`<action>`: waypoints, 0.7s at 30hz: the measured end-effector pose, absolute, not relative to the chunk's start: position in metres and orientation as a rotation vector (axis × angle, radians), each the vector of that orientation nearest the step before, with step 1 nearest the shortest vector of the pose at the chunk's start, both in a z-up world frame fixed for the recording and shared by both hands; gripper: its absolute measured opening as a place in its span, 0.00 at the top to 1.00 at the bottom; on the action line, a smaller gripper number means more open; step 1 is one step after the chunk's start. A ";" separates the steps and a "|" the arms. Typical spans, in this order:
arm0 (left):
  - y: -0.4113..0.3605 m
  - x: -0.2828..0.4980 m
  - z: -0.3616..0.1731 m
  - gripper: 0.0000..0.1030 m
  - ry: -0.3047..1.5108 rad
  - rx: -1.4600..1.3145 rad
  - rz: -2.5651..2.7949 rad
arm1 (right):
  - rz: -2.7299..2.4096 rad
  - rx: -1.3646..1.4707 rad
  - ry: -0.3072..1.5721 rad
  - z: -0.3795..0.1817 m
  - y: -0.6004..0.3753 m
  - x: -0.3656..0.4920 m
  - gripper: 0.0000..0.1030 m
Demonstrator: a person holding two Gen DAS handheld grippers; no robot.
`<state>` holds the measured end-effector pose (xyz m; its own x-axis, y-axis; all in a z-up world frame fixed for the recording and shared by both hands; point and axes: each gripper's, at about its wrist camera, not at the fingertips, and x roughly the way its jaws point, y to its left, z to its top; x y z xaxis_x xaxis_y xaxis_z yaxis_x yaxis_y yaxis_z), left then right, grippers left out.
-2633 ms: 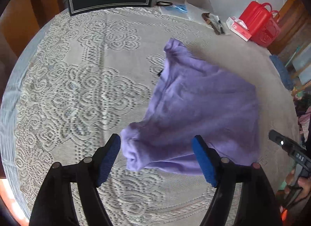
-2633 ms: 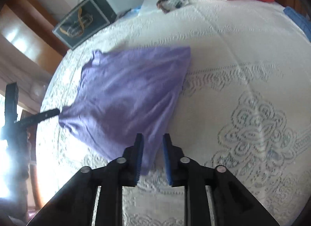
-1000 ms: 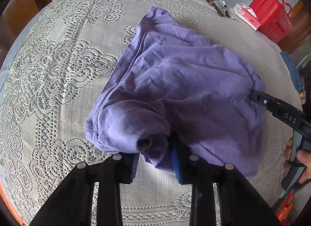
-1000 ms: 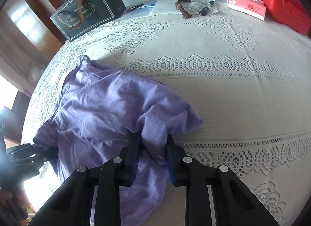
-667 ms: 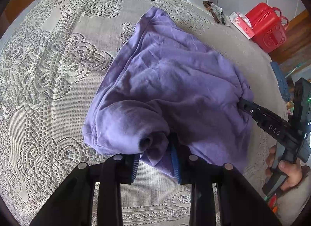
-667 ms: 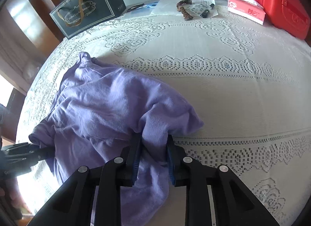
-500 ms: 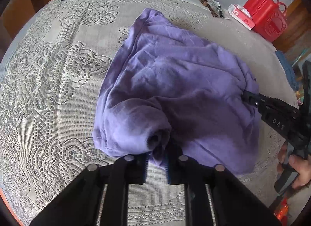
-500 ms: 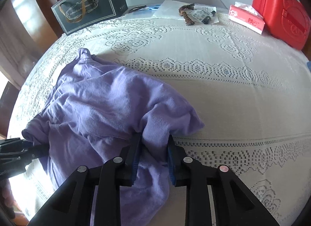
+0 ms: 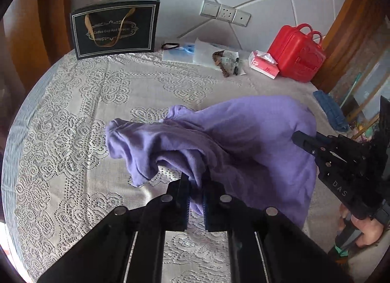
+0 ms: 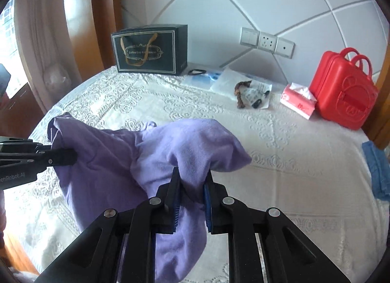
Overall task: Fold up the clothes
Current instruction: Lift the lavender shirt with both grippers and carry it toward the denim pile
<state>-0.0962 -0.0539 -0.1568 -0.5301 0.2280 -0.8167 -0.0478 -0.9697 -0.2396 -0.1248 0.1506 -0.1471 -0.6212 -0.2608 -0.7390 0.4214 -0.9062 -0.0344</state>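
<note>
Lace-covered worktop (image 9: 73, 117) carries a bunched purple garment (image 9: 243, 131) near its middle; left gripper (image 9: 195, 200) and right gripper (image 10: 192, 200) each pinch a fold between their fingers, lifting it.

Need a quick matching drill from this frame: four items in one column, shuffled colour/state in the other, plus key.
1. garment
2. case
3. gift bag
4. tissue box

a. red, two handles
b. pink, tissue sticking up
c. purple, gripped at both ends
d. dark, gold ribbon handle

Pairs: 1-c, 2-a, 3-d, 4-b. The left gripper and right gripper each pinch the garment.
</note>
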 end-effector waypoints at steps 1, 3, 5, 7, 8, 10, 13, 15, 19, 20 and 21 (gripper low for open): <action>-0.046 -0.093 -0.154 0.92 -0.277 -1.426 2.599 | -2.520 1.091 0.294 -0.142 0.156 -0.122 0.85; -0.030 -0.090 -0.150 0.92 -0.263 -1.425 2.592 | -2.524 1.093 0.289 -0.137 0.168 -0.119 0.85; -0.014 -0.087 -0.151 0.92 -0.259 -1.438 2.579 | -2.516 1.121 0.267 -0.139 0.181 -0.117 0.85; 0.001 -0.083 -0.151 0.92 -0.256 -1.453 2.569 | -2.507 1.152 0.246 -0.141 0.194 -0.115 0.85; 0.007 -0.083 -0.151 0.92 -0.251 -1.456 2.568 | -2.503 1.167 0.240 -0.144 0.201 -0.114 0.85; 0.017 -0.082 -0.148 0.92 -0.238 -1.453 2.569 | -2.494 1.168 0.222 -0.145 0.212 -0.111 0.85; 0.032 -0.080 -0.140 0.92 -0.213 -1.438 2.572 | -2.499 1.157 0.204 -0.141 0.228 -0.107 0.85; 0.041 -0.083 -0.134 0.92 -0.181 -1.416 2.563 | -2.518 1.144 0.197 -0.135 0.237 -0.105 0.85; 0.062 -0.092 -0.128 0.92 -0.165 -1.376 2.510 | -2.595 1.145 0.169 -0.123 0.260 -0.104 0.85; 0.069 -0.093 -0.127 0.92 -0.156 -1.372 2.498 | -2.613 1.155 0.154 -0.122 0.267 -0.104 0.85; 0.077 -0.094 -0.126 0.92 -0.147 -1.368 2.486 | -2.629 1.165 0.152 -0.120 0.273 -0.104 0.85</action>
<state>-0.0941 0.0768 -0.1262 -0.5022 0.3073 -0.8083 -0.2096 -0.9501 -0.2309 -0.1043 0.2733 -0.1200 -0.6441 -0.1941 -0.7399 0.2782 -0.9605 0.0097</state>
